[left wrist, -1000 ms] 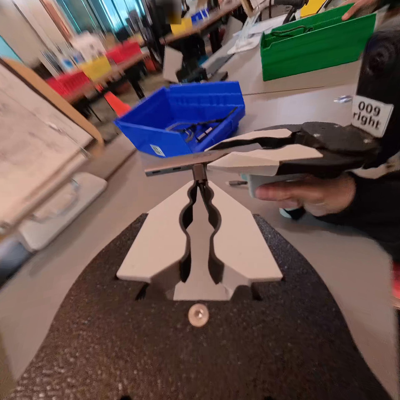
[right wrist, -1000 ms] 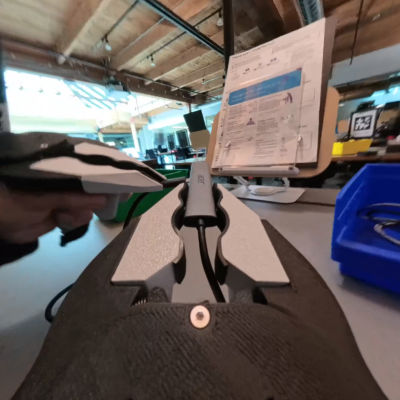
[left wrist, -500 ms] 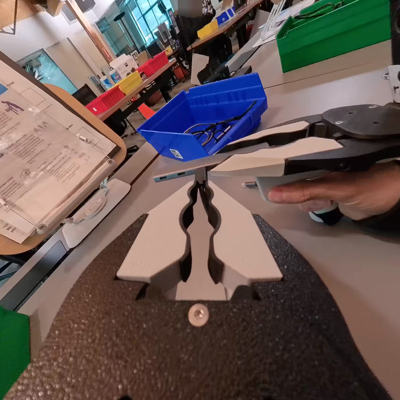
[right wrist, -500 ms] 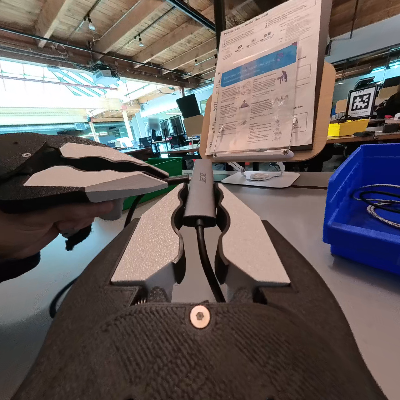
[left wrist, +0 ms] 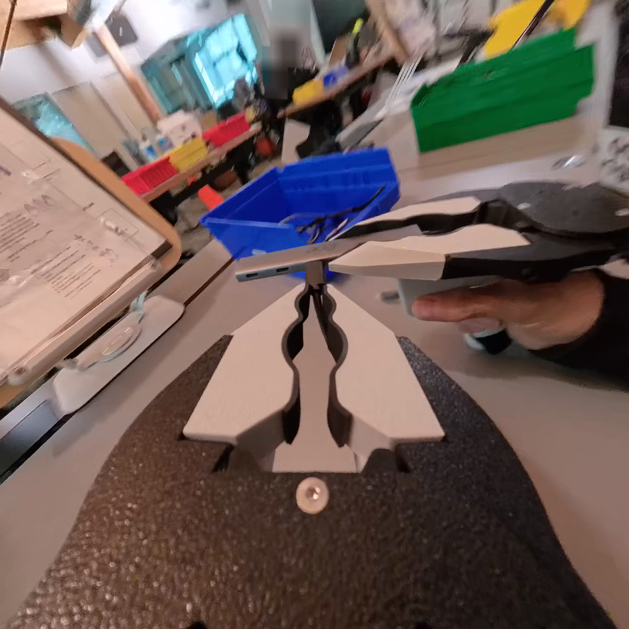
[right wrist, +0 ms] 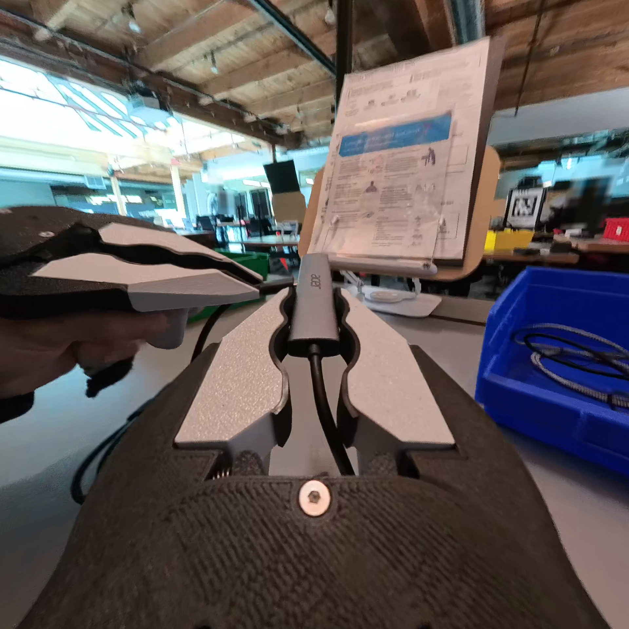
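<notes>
A grey USB hub (left wrist: 282, 263) is held level above the table. My right gripper (right wrist: 313, 292) is shut on the hub (right wrist: 315, 299), and the hub's own black cord (right wrist: 323, 391) runs back between its fingers. My left gripper (left wrist: 315, 289) is shut on a small dark cable plug (left wrist: 315, 272) that meets the hub's long side. In the right wrist view the left gripper (right wrist: 260, 286) comes in from the left with the plug (right wrist: 277, 284) at its tips. In the left wrist view the right gripper (left wrist: 337, 248) comes in from the right, held by a hand.
A blue bin (left wrist: 258, 235) with cables stands just behind the hub, at the right in the right wrist view (right wrist: 531, 401). A document stand (left wrist: 68, 255) with a printed sheet is at the left. A green bin (left wrist: 493, 102) is far back. A black cable (right wrist: 88, 459) trails on the grey table. Left and right tips are no more than a few centimetres apart.
Both grippers keep their hold. The pair has swung and shifted together, so the background moved and blurred; the blue bin now sits directly behind the hub in the left wrist view.
</notes>
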`<state>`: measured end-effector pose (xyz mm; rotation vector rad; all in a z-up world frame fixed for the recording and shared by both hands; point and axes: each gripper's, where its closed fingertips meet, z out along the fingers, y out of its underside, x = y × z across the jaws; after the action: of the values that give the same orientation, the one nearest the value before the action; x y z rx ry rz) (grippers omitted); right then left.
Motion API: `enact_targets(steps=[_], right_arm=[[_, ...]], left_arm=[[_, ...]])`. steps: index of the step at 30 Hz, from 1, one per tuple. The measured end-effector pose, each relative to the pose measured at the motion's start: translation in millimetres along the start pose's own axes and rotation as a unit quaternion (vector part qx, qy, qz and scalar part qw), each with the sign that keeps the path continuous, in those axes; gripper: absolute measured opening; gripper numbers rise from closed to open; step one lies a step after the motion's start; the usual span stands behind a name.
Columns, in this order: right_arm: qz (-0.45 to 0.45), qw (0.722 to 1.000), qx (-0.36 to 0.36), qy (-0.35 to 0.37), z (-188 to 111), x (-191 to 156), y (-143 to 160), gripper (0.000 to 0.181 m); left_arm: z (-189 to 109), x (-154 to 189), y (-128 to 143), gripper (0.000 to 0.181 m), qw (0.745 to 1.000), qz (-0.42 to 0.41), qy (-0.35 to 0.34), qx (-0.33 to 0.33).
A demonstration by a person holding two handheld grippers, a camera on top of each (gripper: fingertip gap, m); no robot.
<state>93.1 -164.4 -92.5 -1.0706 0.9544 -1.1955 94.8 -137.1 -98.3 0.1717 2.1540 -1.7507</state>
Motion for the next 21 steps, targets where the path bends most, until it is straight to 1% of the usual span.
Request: enact_targets(steps=[1,2,4,5,7,10,13,16,18,21], right_arm=[[-0.007,1.0,0.019,-0.004,-3.0,-0.2,-6.4,0.022],[-0.021,0.999,0.027,0.003,-5.3,1.8,-9.3,0.022],[-0.067,0.997,0.048,0.007,-9.3,0.8,-17.5,0.023],[-0.089,0.994,0.057,0.008,-10.5,-1.2,-20.6,0.023],[-0.117,0.991,0.062,0.005,-10.3,-7.3,-22.5,0.022],[-0.163,0.984,0.07,0.004,-10.1,-16.3,-24.8,0.022],[-0.168,0.983,0.075,-0.007,-9.5,-22.0,-25.5,0.022],[-0.158,0.984,0.073,-0.019,-8.7,-25.8,-24.3,0.022],[-0.147,0.987,0.068,-0.021,-7.9,-24.4,-22.3,0.022],[-0.128,0.989,0.057,-0.036,-6.7,-23.9,-17.0,0.022]], left_arm=[[-2.9,3.8,-6.8,0.005,0.999,-0.007,0.02,0.025],[-6.8,4.6,-9.7,0.008,0.999,-0.015,0.031,0.034],[-15.0,-1.2,-10.6,0.019,0.999,-0.02,0.031,0.033],[-19.2,-0.5,-12.5,0.021,0.998,-0.025,0.042,0.034],[-26.1,3.8,-14.5,0.023,0.997,-0.03,0.063,0.027],[-30.4,8.2,-9.6,0.022,0.998,-0.009,0.061,-0.001],[-27.6,9.6,-4.3,0.017,0.999,0.02,0.036,-0.013],[-22.7,11.0,-1.4,0.005,1.0,0.021,0.019,-0.014],[-21.4,9.2,-2.6,0.004,1.0,0.028,0.001,-0.012],[-19.7,8.0,2.9,0.004,0.998,0.048,-0.014,-0.028]])
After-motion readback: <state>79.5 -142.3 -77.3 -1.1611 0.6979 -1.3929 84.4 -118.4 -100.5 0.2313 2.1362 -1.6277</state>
